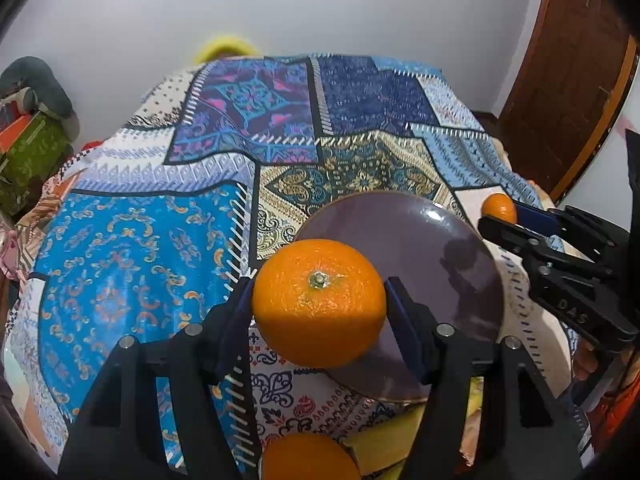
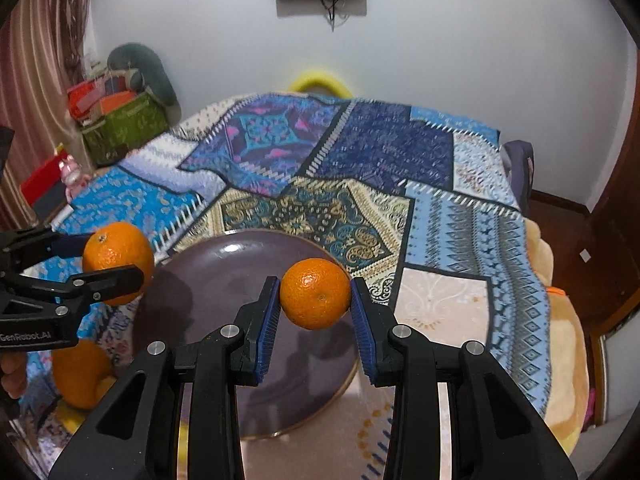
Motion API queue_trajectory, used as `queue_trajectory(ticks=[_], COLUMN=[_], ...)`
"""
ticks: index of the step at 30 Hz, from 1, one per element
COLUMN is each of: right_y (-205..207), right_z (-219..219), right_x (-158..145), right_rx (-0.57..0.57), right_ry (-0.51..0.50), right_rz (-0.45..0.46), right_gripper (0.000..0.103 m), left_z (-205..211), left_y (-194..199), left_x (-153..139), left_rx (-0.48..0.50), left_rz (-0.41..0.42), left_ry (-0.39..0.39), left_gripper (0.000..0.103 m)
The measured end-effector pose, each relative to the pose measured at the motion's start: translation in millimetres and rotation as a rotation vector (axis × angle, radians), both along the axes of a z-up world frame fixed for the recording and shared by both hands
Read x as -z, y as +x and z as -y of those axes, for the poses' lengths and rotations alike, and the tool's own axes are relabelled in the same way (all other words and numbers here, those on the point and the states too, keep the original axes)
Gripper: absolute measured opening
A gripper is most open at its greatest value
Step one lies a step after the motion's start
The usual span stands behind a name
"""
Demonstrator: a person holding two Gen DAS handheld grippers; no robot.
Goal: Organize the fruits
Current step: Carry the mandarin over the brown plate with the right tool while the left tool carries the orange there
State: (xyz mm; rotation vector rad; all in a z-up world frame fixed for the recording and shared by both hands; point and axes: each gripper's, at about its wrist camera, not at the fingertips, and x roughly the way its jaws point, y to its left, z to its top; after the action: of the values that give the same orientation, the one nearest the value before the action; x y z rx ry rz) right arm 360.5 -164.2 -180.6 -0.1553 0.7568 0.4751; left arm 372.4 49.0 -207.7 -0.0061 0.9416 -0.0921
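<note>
The large round orange is sitting clamped between the pads of the left gripper, at the 9 o'clock edge of the round glossy purple plate. The right gripper is pinching a smaller orange above the plate's 3 o'clock side, probably so both can be set down on it.
</note>
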Motion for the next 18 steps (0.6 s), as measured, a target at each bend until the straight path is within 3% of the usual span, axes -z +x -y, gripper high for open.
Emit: queue_trajectory(ticks=[10, 18], right_y=[22.6, 27.0], right_z=[-17.6, -22.7], right_x=[28.4, 38.5], right_rx=[-0.016, -0.032], right_ry=[-0.06, -0.078], right_rz=[-0.083, -0.114], right_gripper=[0.032, 0.032], left_z=[1.1, 0.8], left_y=[27.8, 34.0], left_x=[25.2, 28.7], left_rx=[-0.006, -0.003], left_rz=[-0.097, -0.12], left_ry=[-0.039, -0.054], left_gripper=[0.065, 0.065])
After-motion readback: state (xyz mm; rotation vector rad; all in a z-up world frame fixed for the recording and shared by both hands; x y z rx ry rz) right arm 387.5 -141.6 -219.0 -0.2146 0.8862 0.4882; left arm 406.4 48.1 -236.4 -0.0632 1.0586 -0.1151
